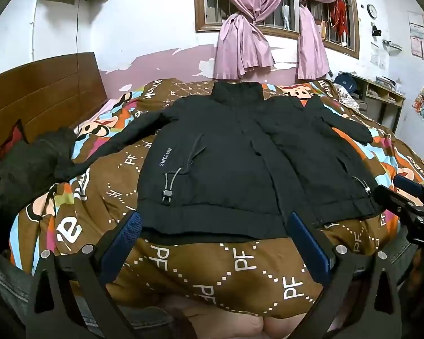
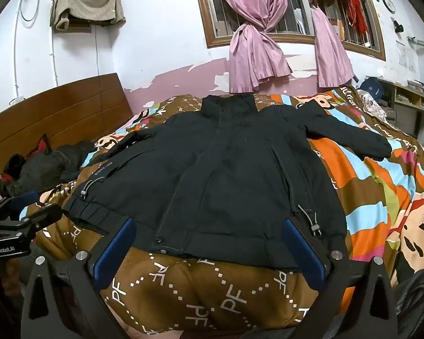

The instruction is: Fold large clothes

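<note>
While a black jacket [image 1: 220, 152] lies spread front-up on the patterned quilt [image 1: 240, 268], the left gripper [image 1: 214, 223] and right gripper [image 2: 209, 231] hover at its hem, fingers spread and empty; folding looks unstarted, and a sleeve likely needs gripping next.

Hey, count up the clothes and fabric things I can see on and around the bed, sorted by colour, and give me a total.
Black: 1, the jacket spread flat on the quilt.
Dark olive: 1, a crumpled garment by the headboard.
Pink: 2, the knotted curtains.
Beige: 1, a cloth draped high on the wall.
Navy: 1, a cap near the shelf.
Total: 6
</note>
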`<state>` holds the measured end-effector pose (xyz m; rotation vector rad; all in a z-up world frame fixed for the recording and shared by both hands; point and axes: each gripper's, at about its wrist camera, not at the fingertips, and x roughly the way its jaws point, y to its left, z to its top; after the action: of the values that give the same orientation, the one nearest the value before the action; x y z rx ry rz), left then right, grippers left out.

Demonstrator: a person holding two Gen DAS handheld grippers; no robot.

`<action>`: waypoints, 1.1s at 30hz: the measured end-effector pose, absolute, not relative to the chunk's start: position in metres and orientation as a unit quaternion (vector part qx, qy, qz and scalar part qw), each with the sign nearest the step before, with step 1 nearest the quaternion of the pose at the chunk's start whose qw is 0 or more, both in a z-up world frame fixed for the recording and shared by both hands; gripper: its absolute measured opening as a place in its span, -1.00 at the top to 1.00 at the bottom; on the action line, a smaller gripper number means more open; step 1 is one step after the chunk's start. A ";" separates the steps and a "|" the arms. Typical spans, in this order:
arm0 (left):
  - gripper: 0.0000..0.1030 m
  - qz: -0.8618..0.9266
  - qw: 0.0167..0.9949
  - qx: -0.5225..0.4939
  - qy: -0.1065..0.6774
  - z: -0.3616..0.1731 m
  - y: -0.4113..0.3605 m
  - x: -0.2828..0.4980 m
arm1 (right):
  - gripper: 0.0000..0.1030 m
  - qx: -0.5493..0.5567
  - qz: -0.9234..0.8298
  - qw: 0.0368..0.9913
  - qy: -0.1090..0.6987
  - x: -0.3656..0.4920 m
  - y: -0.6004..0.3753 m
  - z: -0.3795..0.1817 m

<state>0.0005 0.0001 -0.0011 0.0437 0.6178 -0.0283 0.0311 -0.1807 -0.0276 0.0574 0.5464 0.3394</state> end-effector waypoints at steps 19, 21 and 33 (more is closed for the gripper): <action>-0.96 -0.012 0.952 0.023 0.304 -0.001 0.000 0.001 | -1.00 0.030 0.167 0.948 0.270 0.032 -0.182 -0.028; -0.96 -0.012 0.952 0.023 0.304 -0.001 0.000 0.000 | -1.00 0.031 0.167 0.948 0.270 0.032 -0.182 -0.028; -0.96 -0.012 0.952 0.024 0.304 -0.001 -0.001 0.000 | -1.00 0.032 0.167 0.947 0.271 0.032 -0.184 -0.027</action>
<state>0.0000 -0.0008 -0.0008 0.0482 0.6171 -0.0244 0.0318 -0.1835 -0.0273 0.0644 0.5520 0.3393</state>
